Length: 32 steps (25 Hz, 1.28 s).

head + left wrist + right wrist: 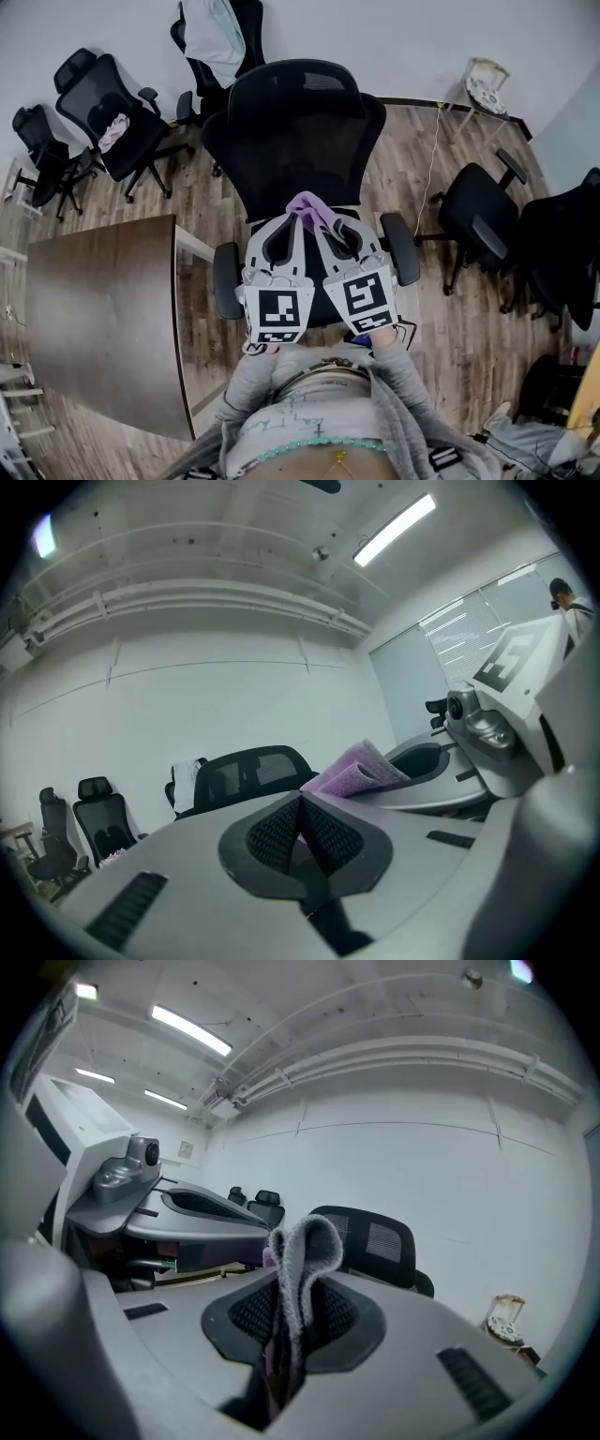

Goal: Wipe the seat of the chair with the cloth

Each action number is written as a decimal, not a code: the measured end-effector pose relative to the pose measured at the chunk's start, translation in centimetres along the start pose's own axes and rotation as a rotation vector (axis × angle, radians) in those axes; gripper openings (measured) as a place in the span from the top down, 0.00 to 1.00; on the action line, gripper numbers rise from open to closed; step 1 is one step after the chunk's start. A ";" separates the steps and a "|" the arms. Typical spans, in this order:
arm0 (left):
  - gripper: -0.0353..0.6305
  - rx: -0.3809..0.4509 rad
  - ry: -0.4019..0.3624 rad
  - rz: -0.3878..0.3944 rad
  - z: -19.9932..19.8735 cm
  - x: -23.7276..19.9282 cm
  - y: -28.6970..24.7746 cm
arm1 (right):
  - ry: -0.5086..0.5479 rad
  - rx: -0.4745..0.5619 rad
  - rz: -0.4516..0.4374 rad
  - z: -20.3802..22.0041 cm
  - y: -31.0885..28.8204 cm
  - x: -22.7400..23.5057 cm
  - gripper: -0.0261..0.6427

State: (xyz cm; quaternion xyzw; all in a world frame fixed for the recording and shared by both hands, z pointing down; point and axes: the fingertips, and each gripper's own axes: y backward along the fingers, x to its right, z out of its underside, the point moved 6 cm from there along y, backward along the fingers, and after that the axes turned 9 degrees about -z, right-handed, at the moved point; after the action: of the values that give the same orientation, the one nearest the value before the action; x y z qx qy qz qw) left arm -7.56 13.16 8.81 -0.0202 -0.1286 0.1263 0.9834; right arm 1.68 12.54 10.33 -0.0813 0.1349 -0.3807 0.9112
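In the head view a black mesh office chair [300, 141] stands right in front of me. Both grippers hover over its seat [317, 274], which they mostly hide. My right gripper [325, 223] is shut on a purple cloth [314, 210] that bunches up past its tips. In the right gripper view the cloth [302, 1251] loops up from between the closed pads. My left gripper [287, 221] sits beside it, shut, with nothing seen between its pads [281, 832]. In the left gripper view the cloth [354, 771] shows to the right, in the other gripper.
The chair's armrests [226, 279] [399, 246] flank the grippers. A brown table [103, 319] stands at my left. Other black chairs stand at the back left [117, 117] and the right [478, 216]. A white stool [486, 86] is at the far wall.
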 end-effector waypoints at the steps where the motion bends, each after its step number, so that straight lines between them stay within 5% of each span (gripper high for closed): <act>1: 0.95 0.004 0.006 0.002 -0.2 0.0 0.1 | -0.004 0.002 0.007 -0.1 0.2 0.0 0.89; 32: 0.95 0.073 0.047 0.026 -3.2 1.6 0.5 | -0.033 0.061 0.026 -2.2 2.5 1.3 0.89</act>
State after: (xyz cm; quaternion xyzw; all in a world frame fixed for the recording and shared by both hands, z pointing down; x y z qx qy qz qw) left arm -5.40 14.01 6.12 0.0111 -0.1004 0.1432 0.9845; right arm 3.53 13.25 7.38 -0.0577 0.1093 -0.3714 0.9202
